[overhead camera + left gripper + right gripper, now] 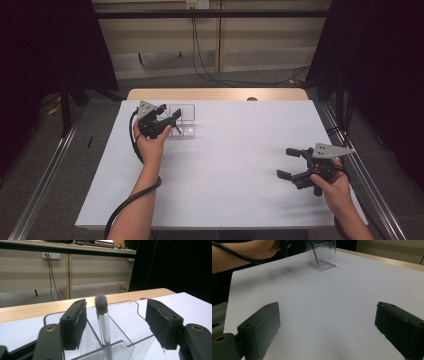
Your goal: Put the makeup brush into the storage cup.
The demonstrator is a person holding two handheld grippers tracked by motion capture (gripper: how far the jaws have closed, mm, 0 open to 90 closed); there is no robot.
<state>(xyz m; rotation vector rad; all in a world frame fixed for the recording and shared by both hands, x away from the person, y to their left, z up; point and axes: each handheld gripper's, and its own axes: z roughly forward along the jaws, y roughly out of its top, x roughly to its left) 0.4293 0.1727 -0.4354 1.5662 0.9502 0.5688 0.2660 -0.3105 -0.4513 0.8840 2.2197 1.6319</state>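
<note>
High view: white table top [225,170] with a wooden strip along the far edge, clear acrylic organizer [183,120] standing near the far left corner, divided into compartments. Left gripper [167,121] held right at the organizer's near-left side, jaws pointing toward it, grey three-cornered plate on top, black cable looping down along the forearm. Right gripper [289,162] well apart, low over the near right part of the table, jaws spread wide with nothing between them, aimed leftward across the bare surface.

Left gripper view: makeup brush [102,317] standing nearly upright inside the organizer [125,315], grey fluffy tip up, silver ferrule below it, leaning against the inner divider. Jaws parted on either side of the brush, left pad close beside the ferrule, right pad clearly away from it, neither pressing on it. Brush resting in the compartment on its own, not pinched.

Right gripper view: both black jaws far apart over plain white table [332,305], empty gap between. Organizer [321,255] far off near the top edge, a thin dark handle slanting inside it, left hand [265,248] just beside it.
</note>
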